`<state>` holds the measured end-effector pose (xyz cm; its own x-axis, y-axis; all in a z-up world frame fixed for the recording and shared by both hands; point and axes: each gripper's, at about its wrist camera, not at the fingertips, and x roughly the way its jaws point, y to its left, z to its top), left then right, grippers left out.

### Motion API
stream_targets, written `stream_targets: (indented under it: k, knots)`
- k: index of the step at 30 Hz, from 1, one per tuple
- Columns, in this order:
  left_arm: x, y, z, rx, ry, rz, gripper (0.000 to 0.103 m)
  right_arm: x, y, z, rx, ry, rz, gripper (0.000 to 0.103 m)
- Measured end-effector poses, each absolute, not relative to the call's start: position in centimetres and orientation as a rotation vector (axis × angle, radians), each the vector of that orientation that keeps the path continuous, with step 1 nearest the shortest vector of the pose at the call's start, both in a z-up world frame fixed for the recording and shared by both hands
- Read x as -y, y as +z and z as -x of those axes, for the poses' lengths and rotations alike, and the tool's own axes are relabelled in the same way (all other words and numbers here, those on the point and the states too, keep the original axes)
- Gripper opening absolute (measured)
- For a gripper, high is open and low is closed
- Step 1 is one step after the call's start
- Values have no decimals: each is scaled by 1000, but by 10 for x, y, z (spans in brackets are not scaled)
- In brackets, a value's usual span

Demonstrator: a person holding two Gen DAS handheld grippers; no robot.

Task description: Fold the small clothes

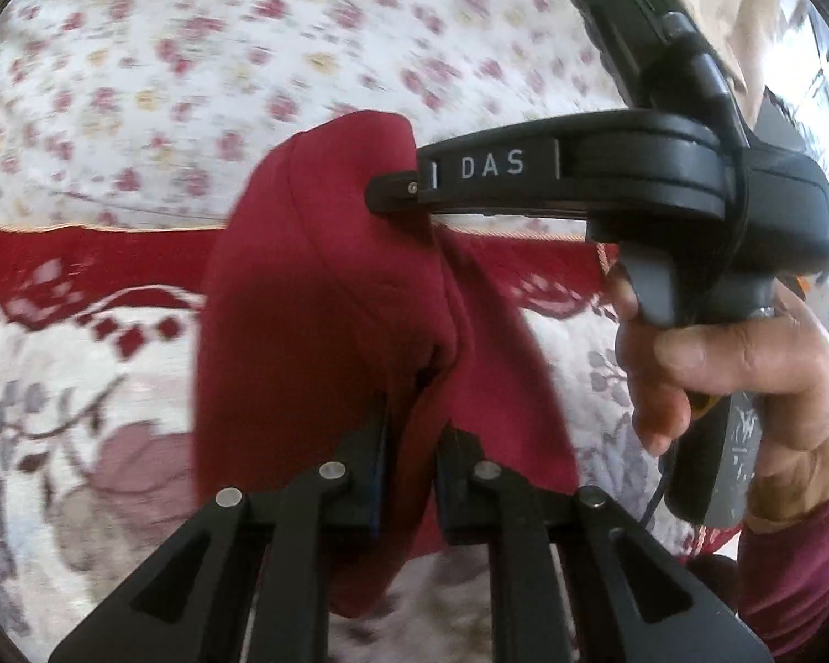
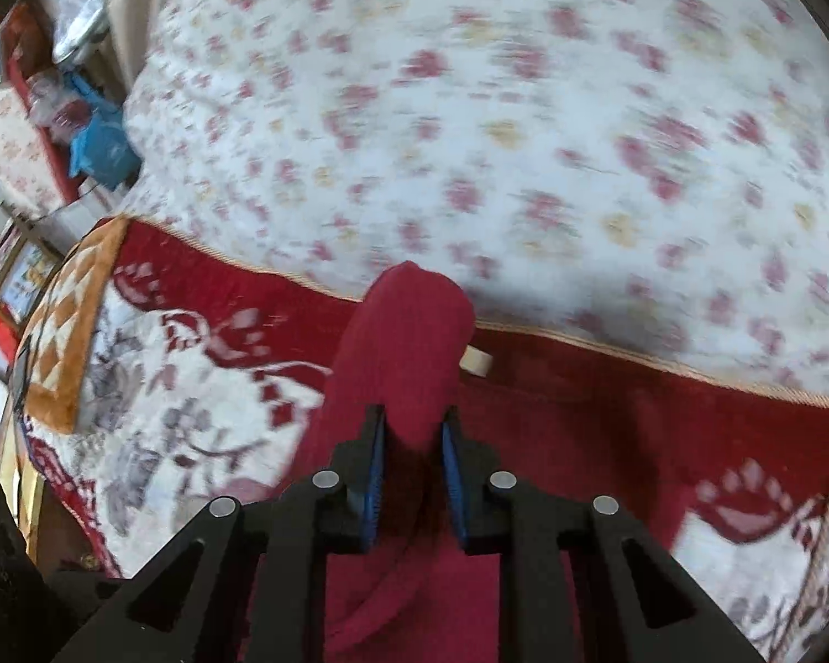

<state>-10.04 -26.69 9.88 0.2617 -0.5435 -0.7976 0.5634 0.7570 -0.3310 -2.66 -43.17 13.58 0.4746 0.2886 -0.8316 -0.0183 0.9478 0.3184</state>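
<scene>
A small dark red garment (image 1: 315, 304) hangs bunched between both grippers above the bed. My left gripper (image 1: 412, 420) is shut on a fold of it, the cloth rising in a hump past the fingertips. In the left wrist view the right gripper (image 1: 398, 190), held by a hand (image 1: 707, 364), reaches in from the right with its tip buried in the red cloth. In the right wrist view my right gripper (image 2: 414, 431) is shut on another part of the red garment (image 2: 409, 342), which stands up as a narrow hump; a pale label (image 2: 478, 366) pokes out beside it.
Beneath lies a red and white patterned blanket (image 2: 608, 403), with a white quilt (image 2: 497, 138) printed with pink flowers behind it. Far left in the right wrist view are a blue bag (image 2: 102, 146) and clutter beside the bed. A dark red sleeve (image 1: 801, 569) shows at lower right.
</scene>
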Motion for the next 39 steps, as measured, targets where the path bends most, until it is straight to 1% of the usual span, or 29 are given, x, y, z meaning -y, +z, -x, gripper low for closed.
stream_targets:
  k: [5,8,10,11,12,13,14,16,17,18,19,20,24,25,28,29,30,31,32,35,37,39]
  knots:
    - [324,80,106,-1105,-781,-44,13,479,106,34,-1075,115,-360,15]
    - [343,67,109,-1130,-797,-69,13,498,81,34,-1107,65,-408,15]
    - [347,61,110,-1154,-822,-84,21,508,62,36,-1135,60,-475,17]
    - [345,62,113,-1164,-858,-90,36,510,60,40,-1132,59,-503,23]
    - [341,65,116,-1172,-893,-100,58,514,60,46,-1118,59,-543,28]
    - [332,72,120,-1167,-912,-116,68,518,64,53,-1105,67,-568,42]
    - [320,80,123,-1149,-914,-120,73,520,68,60,-1092,75,-585,57]
    - [287,99,129,-1084,-896,-127,76,525,82,81,-1039,104,-648,70]
    - [272,103,130,-1062,-865,-132,80,525,89,91,-1009,126,-676,75]
    - [260,105,130,-1038,-820,-136,82,523,93,99,-989,145,-695,78]
    - [246,104,128,-1004,-748,-146,82,519,95,107,-976,167,-716,83]
    - [234,99,126,-977,-680,-158,82,513,94,110,-977,178,-725,85]
    - [215,71,114,-1020,-585,-122,82,483,65,109,-1089,154,-667,85]
    - [215,65,108,-1033,-588,-97,82,480,60,108,-1100,153,-651,84]
    - [221,61,101,-1022,-572,-115,82,466,59,107,-1065,124,-579,60]
    - [222,62,100,-1009,-571,-115,82,463,62,108,-1057,106,-549,50]
    - [223,64,99,-1003,-574,-110,82,461,67,110,-1044,93,-512,43]
    - [224,66,100,-1001,-585,-102,82,458,74,113,-1030,93,-466,33]
    - [224,68,102,-1000,-593,-98,82,456,82,117,-1017,97,-436,31]
    - [227,68,107,-992,-596,-105,82,457,103,137,-975,97,-384,30]
    - [231,64,107,-1003,-598,-110,82,462,101,149,-971,59,-366,30]
    - [237,58,108,-1022,-604,-121,82,469,84,148,-1015,12,-369,30]
